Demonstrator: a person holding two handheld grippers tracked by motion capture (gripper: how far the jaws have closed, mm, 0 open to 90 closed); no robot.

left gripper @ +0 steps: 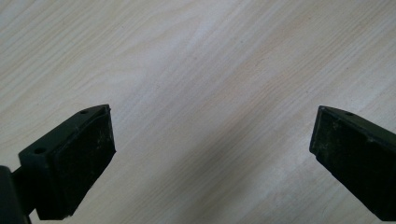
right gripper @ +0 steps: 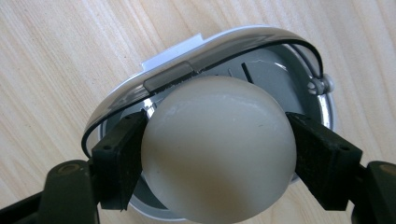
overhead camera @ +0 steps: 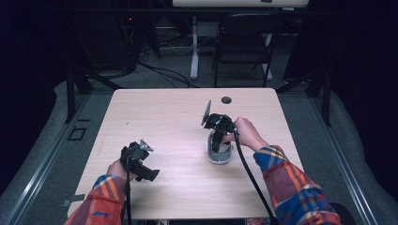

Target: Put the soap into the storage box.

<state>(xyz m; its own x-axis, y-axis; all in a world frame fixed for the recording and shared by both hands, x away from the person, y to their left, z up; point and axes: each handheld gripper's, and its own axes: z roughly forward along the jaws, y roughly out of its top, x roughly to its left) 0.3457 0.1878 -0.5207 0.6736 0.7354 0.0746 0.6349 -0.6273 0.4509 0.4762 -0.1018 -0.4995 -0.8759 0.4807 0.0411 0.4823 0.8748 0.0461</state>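
The egg (right gripper: 218,151) was smooth, matt and off-white, rounded and plainly egg-shaped, with faint pale scuffs on its upper surface. It sat clamped between the two black pads of the right gripper (right gripper: 218,154), one pad pressed to each flank. Directly below it lay the egg slicer (right gripper: 299,84), an oval dish with a glossy white rim, a grey recessed interior and a thin dark wire frame hinged at one side by a small metal pin. In the high view the slicer (overhead camera: 219,155) rested on the right half of the table (overhead camera: 169,122), near its middle.

The table top was pale wood-grain laminate, flat, with a round dark cable port (overhead camera: 226,100) near its far edge. A black folding chair (overhead camera: 244,44) stood beyond the table, well apart from the work.

The right gripper (overhead camera: 217,143) pointed steeply downward over the slicer, the hand (overhead camera: 246,132) gripping it from the right, with the plaid sleeve (overhead camera: 295,183) behind and a cable (overhead camera: 251,176) trailing back. The left gripper (overhead camera: 149,174) was held low at the near left corner, jaws wide apart with only bare table between them; its pads (left gripper: 81,163) appeared textured and dusty.
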